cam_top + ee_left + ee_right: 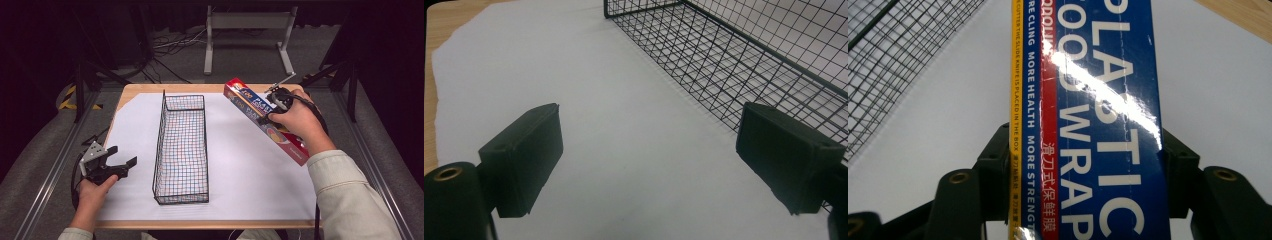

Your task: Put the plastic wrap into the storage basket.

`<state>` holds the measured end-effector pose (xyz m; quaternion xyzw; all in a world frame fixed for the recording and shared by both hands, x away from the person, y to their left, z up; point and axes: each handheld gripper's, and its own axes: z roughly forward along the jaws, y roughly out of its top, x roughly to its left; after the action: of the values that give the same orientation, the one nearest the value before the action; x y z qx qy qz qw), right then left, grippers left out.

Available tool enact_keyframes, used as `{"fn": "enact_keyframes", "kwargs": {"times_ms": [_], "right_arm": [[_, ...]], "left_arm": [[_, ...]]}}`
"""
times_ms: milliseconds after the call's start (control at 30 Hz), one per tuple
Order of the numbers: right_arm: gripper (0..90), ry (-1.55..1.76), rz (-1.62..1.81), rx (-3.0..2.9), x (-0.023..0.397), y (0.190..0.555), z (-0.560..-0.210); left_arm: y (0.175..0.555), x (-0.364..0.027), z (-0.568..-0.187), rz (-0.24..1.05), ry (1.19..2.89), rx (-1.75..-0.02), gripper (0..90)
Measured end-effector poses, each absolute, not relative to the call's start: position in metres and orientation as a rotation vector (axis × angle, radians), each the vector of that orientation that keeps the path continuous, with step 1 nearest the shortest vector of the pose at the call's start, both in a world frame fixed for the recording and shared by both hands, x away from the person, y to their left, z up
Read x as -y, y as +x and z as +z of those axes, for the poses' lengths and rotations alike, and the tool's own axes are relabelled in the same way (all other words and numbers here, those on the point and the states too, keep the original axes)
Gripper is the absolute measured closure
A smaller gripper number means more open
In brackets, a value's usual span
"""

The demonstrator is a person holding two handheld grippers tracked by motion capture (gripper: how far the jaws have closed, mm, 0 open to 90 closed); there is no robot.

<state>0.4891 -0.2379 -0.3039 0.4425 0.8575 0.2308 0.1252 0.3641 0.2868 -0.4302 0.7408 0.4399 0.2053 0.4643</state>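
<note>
Plastic wrap box (265, 120) sits clamped in the right hand-held gripper (274, 107), right of the wire basket (181, 145); left hand-held gripper (119, 165) gapes wide, left of the basket.

a black wire basket (181, 150) stands on white paper (240, 175) covering a wooden table (140, 88).

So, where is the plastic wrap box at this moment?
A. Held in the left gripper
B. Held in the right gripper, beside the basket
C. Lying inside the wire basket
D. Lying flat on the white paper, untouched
B: the right gripper is shut on the plastic wrap box, to the right of the wire basket, while the left gripper is open with nothing between its jaws.
</note>
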Motion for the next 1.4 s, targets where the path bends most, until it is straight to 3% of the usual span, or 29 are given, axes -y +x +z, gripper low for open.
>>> {"fn": "enact_keyframes", "kwargs": {"times_ms": [767,1400], "right_arm": [[40.5,1.871,0.793,-2.020,0.208,0.472,-0.279],[40.9,1.982,0.848,-1.912,0.168,0.468,-0.277]], "left_arm": [[0.365,-0.287,-0.431,0.518,1.827,-1.077,12.3],[0.371,-0.279,-0.429,0.519,1.832,-1.062,12.6]]}}
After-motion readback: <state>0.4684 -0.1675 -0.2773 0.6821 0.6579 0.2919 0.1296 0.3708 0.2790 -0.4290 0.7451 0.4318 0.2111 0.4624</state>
